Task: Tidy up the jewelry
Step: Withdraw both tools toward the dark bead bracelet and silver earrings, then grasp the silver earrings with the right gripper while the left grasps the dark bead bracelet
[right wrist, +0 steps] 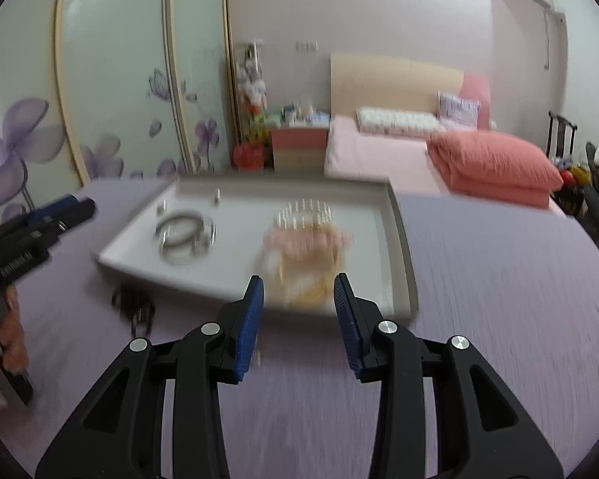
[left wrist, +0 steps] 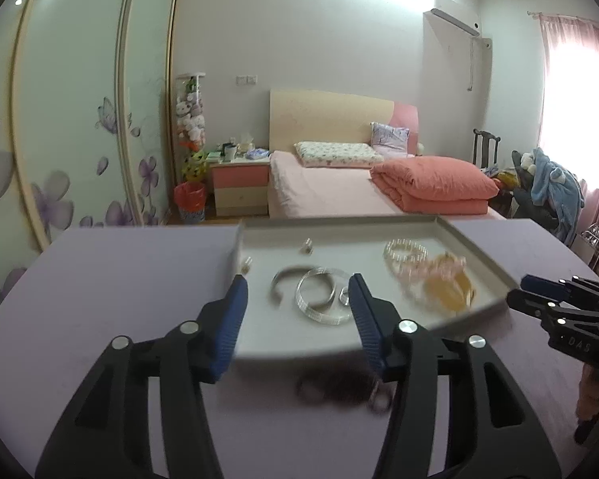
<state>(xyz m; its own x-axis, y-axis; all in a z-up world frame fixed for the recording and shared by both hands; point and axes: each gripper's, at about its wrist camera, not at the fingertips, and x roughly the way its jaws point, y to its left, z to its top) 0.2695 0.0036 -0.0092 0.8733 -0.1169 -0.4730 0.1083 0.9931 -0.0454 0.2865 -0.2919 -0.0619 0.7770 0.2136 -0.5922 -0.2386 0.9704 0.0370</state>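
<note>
- Now both tools hang spread wide and empty: left tool (left wrist: pixel 297 285), right tool (right wrist: pixel 298 283).
- Bracelets (left wrist: pixel 317 293) lie in the white tray (left wrist: pixel 479 255) on the desk (left wrist: pixel 119 279).
- Best approach low, straddling one ring only.

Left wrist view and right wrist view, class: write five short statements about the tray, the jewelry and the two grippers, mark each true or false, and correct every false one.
1. The white tray holds several bracelets. True.
2. The left gripper is clamped on the silver cuff bangle. False: its jaws are open and hold nothing.
3. A dark bracelet lies on the purple table, outside the tray. True.
4. The right gripper holds the yellow bangle. False: its jaws are open, with the bangle lying in the tray beyond them.
5. The clear bangle sits at the tray's right end. False: the pink bead bracelet and yellow bangle are there; the clear one is left of them.
</note>
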